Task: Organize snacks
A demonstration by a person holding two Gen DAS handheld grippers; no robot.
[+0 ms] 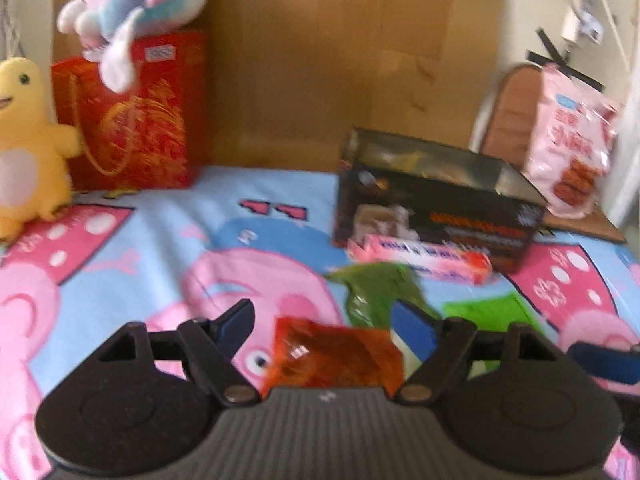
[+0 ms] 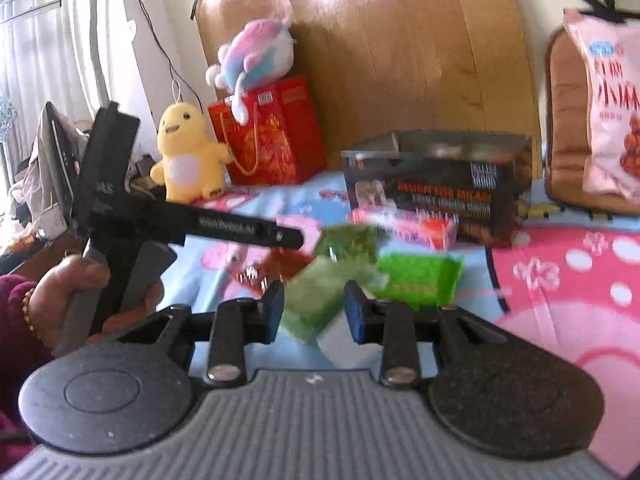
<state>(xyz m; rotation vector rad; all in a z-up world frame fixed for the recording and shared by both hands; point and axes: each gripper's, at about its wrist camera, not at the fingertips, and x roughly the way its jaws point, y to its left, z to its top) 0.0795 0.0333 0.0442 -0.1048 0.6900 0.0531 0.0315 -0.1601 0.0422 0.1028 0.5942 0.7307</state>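
Observation:
My left gripper point(image 1: 322, 314) hangs open over a red-orange packet point(image 1: 336, 356), which lies between its blue fingers with a gap on the left side. My right gripper point(image 2: 314, 300) is also open, and a blurred pale green packet point(image 2: 320, 308) sits between and just beyond its fingers. I cannot tell if the pads touch it. Ahead lie a dark green packet point(image 2: 348, 240), a bright green packet point(image 2: 420, 280) and a long pink box point(image 2: 404, 228). Behind them stands an open-topped black box point(image 2: 436, 184). The right wrist view shows the left gripper point(image 2: 292, 236) above the red packet point(image 2: 276, 268).
A cartoon cloth point(image 1: 120, 272) covers the surface. At the back left stand a red gift bag point(image 1: 132, 116), a yellow plush point(image 1: 24, 140) and a pastel plush point(image 1: 140, 0). A large pink snack bag point(image 1: 568, 140) leans at the back right. Cardboard point(image 1: 320, 60) closes the rear. A person's hand point(image 2: 76, 292) grips the left tool.

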